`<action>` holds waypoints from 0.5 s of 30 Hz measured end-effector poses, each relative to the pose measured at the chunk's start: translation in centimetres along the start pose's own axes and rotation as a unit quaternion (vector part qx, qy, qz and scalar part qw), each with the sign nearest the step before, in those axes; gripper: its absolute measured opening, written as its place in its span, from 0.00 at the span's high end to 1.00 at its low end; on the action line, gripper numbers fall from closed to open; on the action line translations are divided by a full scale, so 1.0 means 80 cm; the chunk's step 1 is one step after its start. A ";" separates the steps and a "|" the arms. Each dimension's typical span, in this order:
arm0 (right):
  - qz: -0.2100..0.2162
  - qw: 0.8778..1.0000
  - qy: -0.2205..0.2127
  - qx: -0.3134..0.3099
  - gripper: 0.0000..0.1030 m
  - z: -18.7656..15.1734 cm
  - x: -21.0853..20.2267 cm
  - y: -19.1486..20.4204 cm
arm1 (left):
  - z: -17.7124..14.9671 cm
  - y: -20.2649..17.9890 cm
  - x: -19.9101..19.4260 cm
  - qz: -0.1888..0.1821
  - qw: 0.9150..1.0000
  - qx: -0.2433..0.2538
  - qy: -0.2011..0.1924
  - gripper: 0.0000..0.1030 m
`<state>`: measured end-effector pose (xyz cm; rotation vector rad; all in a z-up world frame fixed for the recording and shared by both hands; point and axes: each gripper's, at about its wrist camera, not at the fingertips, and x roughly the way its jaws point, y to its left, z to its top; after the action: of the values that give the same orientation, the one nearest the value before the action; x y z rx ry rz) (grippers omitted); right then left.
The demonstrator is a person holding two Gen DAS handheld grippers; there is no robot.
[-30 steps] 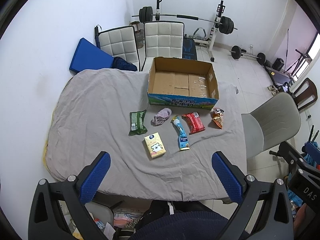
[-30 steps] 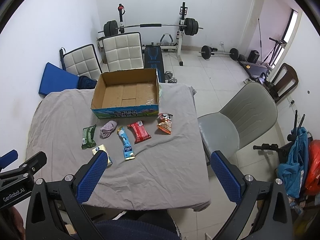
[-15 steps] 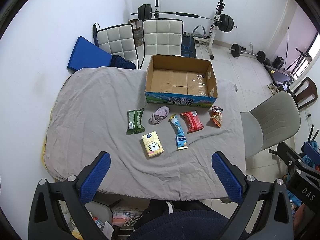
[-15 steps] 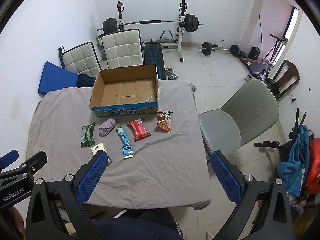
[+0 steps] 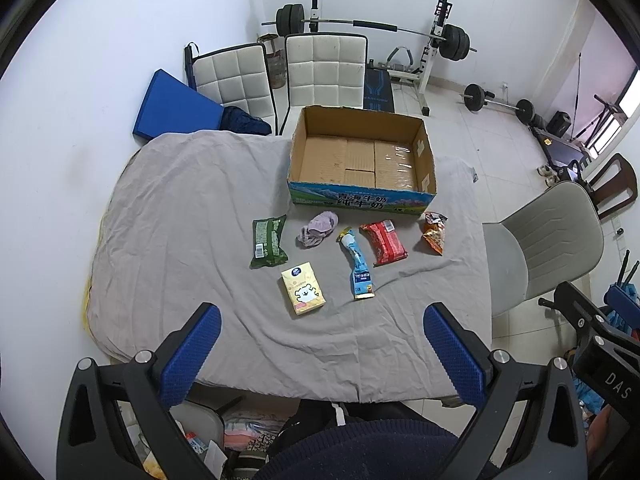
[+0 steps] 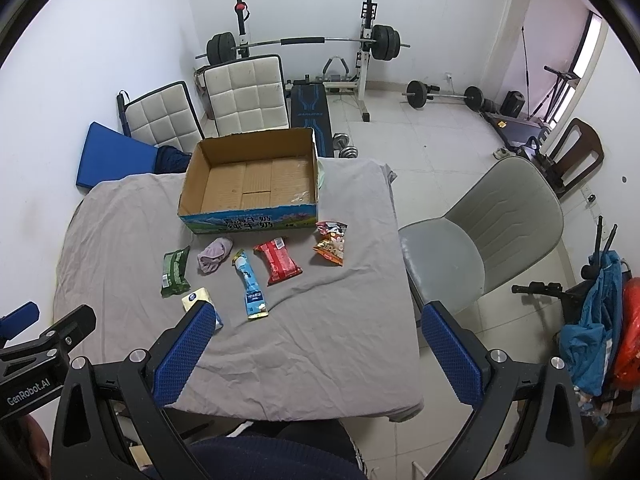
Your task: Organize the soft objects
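Note:
An empty cardboard box (image 5: 362, 156) (image 6: 252, 178) stands at the far side of a table under a grey cloth (image 5: 168, 216) (image 6: 340, 320). In front of it lie a green packet (image 5: 269, 241) (image 6: 175, 267), a crumpled pink cloth (image 5: 319, 229) (image 6: 215, 255), a blue tube packet (image 5: 357, 265) (image 6: 249, 284), a red packet (image 5: 383, 242) (image 6: 280, 262), an orange snack bag (image 5: 434, 233) (image 6: 331, 243) and a yellow tissue pack (image 5: 303, 289) (image 6: 196, 300). My left gripper (image 5: 322, 348) and right gripper (image 6: 316, 348) are open and empty, held above the table's near edge.
A grey chair (image 5: 548, 244) (image 6: 480, 240) stands right of the table. Two white chairs (image 5: 326, 68) and a blue mat (image 5: 172, 106) are behind it. A barbell rack (image 6: 304, 44) and loose weights stand at the back wall.
Both grippers have drawn back and risen slightly; the table items look a little farther away. Both grippers stay open and empty.

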<state>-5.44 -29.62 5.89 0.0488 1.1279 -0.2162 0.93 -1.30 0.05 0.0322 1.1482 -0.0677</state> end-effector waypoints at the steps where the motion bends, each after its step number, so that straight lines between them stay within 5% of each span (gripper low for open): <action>1: 0.007 1.000 0.003 0.004 0.00 0.003 0.008 -0.003 | 0.003 0.001 0.005 0.000 1.000 0.000 0.001 0.00; 7: 0.017 1.000 0.001 0.011 0.00 0.034 0.085 -0.010 | 0.034 0.016 0.069 0.014 0.999 -0.023 0.020 0.00; 15: 0.000 0.997 0.074 -0.011 0.00 0.079 0.269 -0.004 | 0.043 0.068 0.230 0.021 0.988 -0.085 0.131 0.00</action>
<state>8.94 -34.02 -10.74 0.0454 1.2779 -0.2028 11.97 3.26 -15.37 -0.0886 1.4114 0.0756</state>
